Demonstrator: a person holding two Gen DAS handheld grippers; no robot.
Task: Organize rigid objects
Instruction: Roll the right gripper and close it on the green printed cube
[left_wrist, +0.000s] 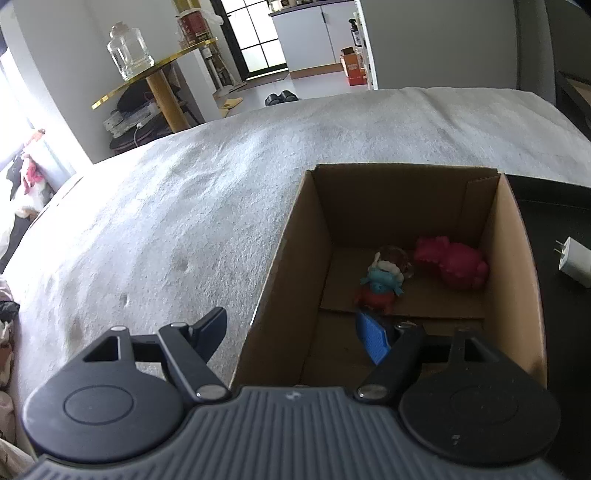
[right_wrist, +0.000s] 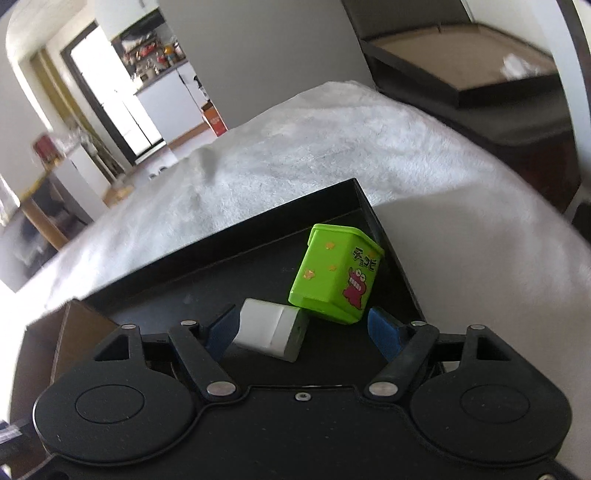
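A lime-green box (right_wrist: 334, 278) with gold stars, a white charger (right_wrist: 271, 328), a black tray (right_wrist: 229, 258).

toys (left_wrist: 384, 284) in box (left_wrist: 509, 236), beside tray (left_wrist: 554, 206)

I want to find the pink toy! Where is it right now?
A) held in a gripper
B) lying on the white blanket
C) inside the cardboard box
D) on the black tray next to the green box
C: the left wrist view shows the pink toy lying on the bottom of the open cardboard box, in its far right corner, close to a small blue and red figure.
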